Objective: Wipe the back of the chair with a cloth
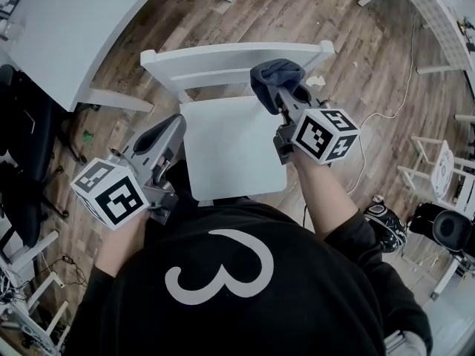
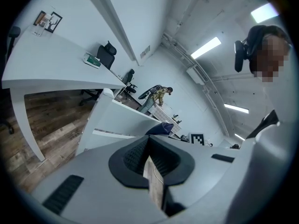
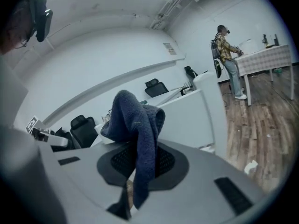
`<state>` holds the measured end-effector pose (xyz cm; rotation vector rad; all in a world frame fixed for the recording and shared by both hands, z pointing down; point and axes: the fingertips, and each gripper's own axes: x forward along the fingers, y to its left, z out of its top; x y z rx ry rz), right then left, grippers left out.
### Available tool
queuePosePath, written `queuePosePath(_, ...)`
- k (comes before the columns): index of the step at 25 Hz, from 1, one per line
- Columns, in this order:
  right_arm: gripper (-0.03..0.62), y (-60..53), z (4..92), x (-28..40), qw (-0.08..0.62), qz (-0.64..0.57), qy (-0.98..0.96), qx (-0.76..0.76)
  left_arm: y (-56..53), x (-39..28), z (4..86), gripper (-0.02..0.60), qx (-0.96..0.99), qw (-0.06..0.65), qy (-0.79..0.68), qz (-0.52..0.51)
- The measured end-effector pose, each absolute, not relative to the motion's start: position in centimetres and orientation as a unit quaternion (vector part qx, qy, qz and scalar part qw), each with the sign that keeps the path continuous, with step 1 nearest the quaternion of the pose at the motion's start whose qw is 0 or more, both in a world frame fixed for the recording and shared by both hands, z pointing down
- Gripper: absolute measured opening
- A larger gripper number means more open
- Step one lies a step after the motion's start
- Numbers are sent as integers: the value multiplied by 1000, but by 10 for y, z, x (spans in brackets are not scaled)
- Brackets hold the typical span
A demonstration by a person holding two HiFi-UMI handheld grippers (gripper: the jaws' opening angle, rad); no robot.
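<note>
Only writing I can read is the big white 3 [image 1: 219, 269] on the person's black top; the marker cubes just show square patterns. The left gripper [image 1: 169, 130] hangs beside the seat, jaws together on nothing. The right gripper [image 1: 286, 99] is clamped on a soft dark blue cloth [image 1: 276, 74], bunched over its tip right at the top rail of the white wooden chair [image 1: 223, 56]. My guess: wiping's barely going, and the rail stretching off to its left is still to do.
</note>
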<state>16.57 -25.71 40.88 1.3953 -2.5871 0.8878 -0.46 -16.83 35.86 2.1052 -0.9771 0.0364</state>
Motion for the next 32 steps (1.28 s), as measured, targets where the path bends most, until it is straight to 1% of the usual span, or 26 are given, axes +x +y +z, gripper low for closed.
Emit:
queuePosePath(8,52,-230,421,55,67,285,-900,324,-157,-37,357,14,809,400,-430,-2)
queuePosePath(14,52,-236,449,-1,107,282,-904,304,-148,-72,368,12,785,413,-461,-14)
queuePosePath(21,52,-253,469,-31,129,269,-900,319,-141,-92,372,14,770,414,-485,-25)
queuePosePath(32,52,-263,479,-39,134,267,-885,356,-131,-105,370,14,762,413,-498,-22)
